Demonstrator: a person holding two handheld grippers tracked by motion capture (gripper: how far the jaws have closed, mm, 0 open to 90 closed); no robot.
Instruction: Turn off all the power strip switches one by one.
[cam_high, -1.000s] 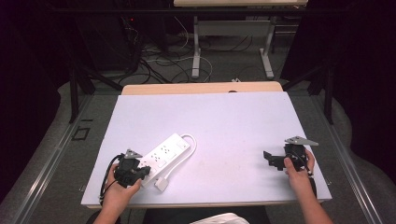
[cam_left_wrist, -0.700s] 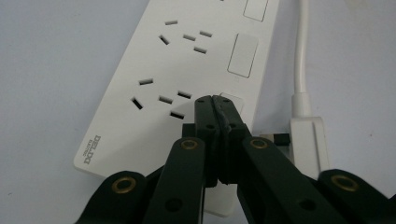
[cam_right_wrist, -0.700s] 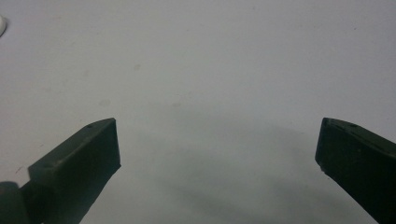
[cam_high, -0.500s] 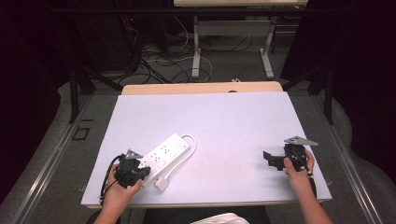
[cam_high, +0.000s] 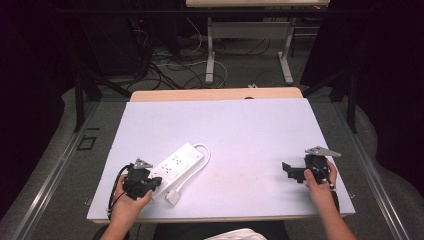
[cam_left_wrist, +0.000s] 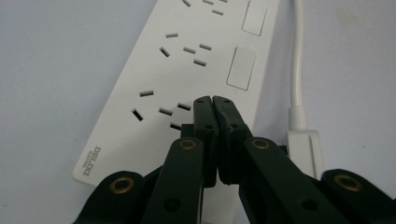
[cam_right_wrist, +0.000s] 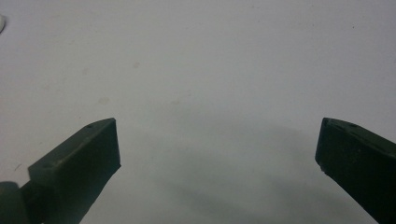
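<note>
White power strip (cam_high: 177, 166), one, two grippers

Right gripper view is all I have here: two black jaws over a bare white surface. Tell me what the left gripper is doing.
Observer: The left gripper has its jaws shut together, tips over the near end of a white power strip.
Operator: Say whether anything is pinched between them.
Observer: Nothing; in the left gripper view the two pads meet with no gap and the strip lies beneath them.
Operator: Describe the strip's cable.
Observer: Its white cable loops from the far end back along the strip's side to a plug near the table's front edge.
Operator: Place my gripper.
Observer: The right gripper sits far from the strip, near the table's right front corner, jaws open.
</note>
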